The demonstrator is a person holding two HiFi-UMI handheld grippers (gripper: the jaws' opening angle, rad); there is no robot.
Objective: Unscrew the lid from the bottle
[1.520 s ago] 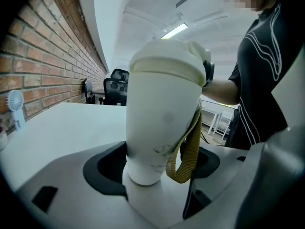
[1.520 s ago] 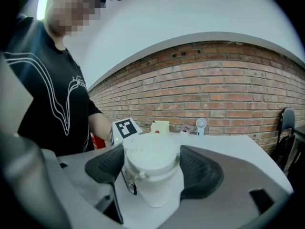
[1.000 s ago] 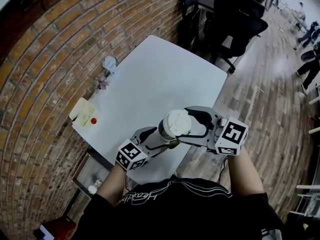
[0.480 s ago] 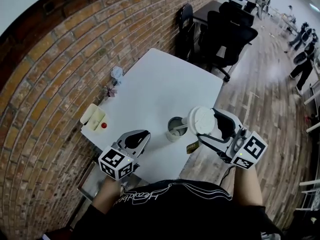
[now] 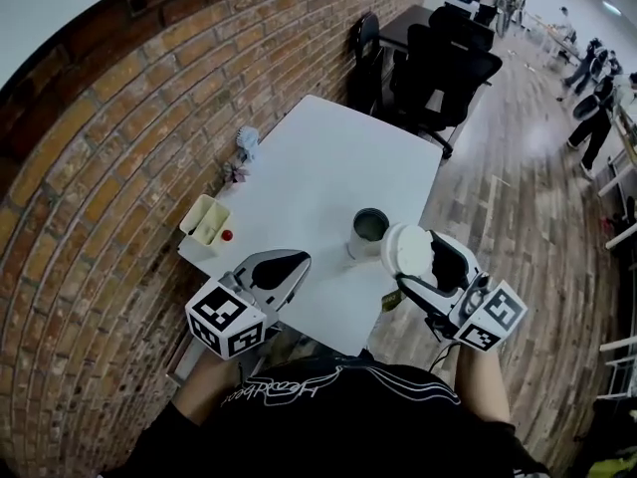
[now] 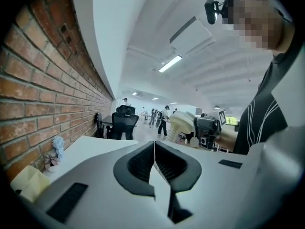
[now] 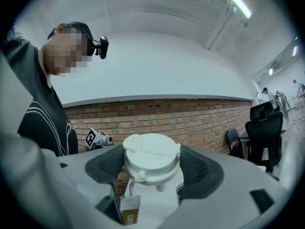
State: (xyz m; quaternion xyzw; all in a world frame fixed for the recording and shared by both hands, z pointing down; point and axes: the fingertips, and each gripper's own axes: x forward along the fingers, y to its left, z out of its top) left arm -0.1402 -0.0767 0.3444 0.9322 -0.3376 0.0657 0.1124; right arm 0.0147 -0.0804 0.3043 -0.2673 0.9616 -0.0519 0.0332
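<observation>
The grey bottle stands upright and uncapped on the white table, near its front right edge. Its white lid is off, just right of the bottle, with my right gripper shut on it. In the right gripper view the lid sits between both pads of that gripper, and a small yellow tag hangs under it. My left gripper hovers over the table's front edge, left of the bottle and apart from it. In the left gripper view its jaws meet with nothing between them.
A cream tray and a small red thing lie at the table's left edge, by the brick wall. A little fan stands farther back. Black office chairs stand beyond the table, and people walk far off.
The left gripper let go of the bottle, drew back to the left and shut. The right gripper carried the lid off to the right, and the bottle now stands uncapped on the table.
</observation>
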